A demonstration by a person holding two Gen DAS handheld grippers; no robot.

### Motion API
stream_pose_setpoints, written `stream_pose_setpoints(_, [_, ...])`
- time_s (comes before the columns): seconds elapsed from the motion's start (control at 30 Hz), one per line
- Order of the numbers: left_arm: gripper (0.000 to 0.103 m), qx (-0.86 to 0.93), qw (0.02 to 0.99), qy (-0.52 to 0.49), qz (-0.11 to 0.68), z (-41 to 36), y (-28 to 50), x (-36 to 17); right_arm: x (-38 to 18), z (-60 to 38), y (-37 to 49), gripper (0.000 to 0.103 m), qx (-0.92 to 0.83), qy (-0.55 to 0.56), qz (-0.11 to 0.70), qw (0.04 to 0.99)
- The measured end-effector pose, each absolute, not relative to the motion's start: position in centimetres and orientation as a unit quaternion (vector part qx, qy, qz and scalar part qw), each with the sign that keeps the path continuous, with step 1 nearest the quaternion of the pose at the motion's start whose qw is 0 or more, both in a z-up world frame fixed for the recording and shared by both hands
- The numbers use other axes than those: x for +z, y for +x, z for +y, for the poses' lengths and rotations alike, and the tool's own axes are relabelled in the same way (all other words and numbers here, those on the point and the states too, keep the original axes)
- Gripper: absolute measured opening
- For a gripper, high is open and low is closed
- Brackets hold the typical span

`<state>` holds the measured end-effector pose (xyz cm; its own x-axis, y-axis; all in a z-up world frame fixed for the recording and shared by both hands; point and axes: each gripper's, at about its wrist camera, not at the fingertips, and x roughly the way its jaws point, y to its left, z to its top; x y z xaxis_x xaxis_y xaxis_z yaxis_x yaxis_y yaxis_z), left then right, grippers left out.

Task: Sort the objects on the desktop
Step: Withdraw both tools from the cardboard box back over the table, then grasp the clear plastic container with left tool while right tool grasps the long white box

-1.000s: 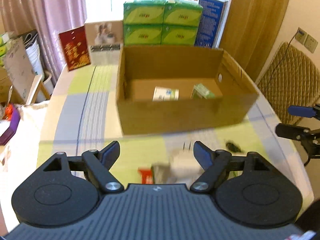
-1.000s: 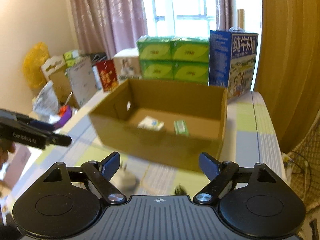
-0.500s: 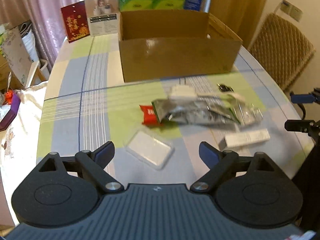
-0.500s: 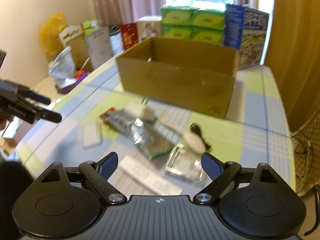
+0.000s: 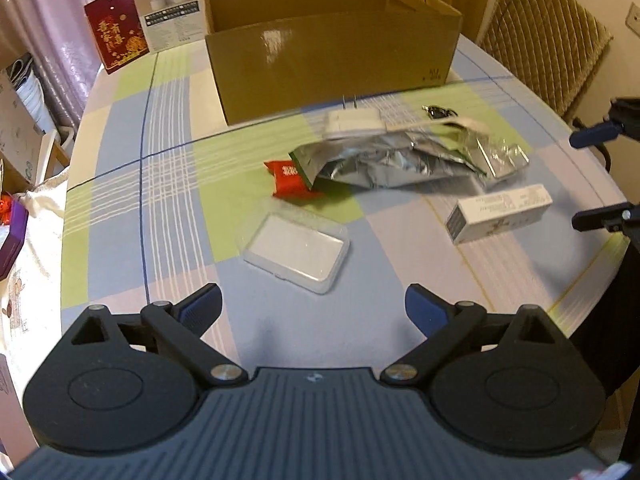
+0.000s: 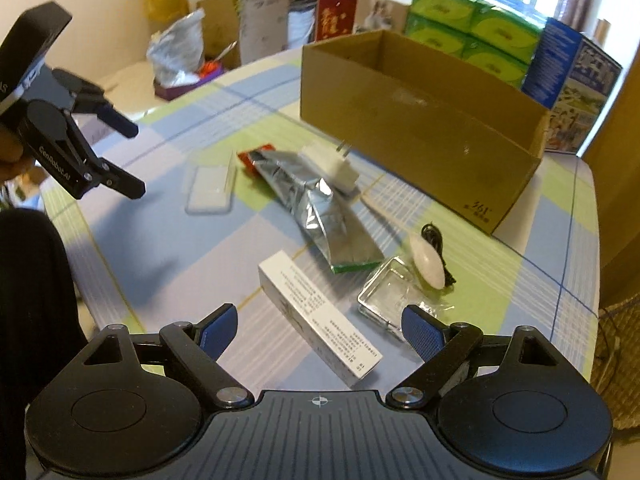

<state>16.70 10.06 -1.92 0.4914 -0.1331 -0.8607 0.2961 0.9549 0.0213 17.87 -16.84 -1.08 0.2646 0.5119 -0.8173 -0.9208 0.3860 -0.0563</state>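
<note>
Both grippers are held above the table (image 5: pixel 120 208) with fingers spread wide and nothing gripped. The left gripper (image 5: pixel 313 310) is aimed at the clear plastic case (image 5: pixel 296 250); the right gripper (image 6: pixel 318 330) at the white carton (image 6: pixel 318 322). For a clean pickup, the case is best straddled across its short sides. The cardboard box (image 5: pixel 332 56) stands beyond the foil pouch (image 5: pixel 384 162), well apart from both.

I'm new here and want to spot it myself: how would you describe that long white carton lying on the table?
Start at the big cardboard box on the checked tablecloth. Come toward the near edge, past the crumpled silver foil bag. The long white carton lies flat there, with small black print on its side, beside a clear plastic tray.
</note>
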Motion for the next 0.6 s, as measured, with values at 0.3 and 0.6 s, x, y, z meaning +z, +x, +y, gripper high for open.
stream_pose_setpoints(0.3, [0.096, -0.128, 0.848, 0.106, 0.503, 10.6, 17.1, -3.0, -2.2, -15.9, 18.5, 0.087, 0.488, -0.304, 0.379, 0.725])
stream_pose_setpoints(0.6, [0.096, -0.142, 0.837, 0.145, 0.509, 10.5, 18.4, -4.0, -3.8, -14.6, 19.4, 0.065, 0.513, -0.347, 0.382, 0.686])
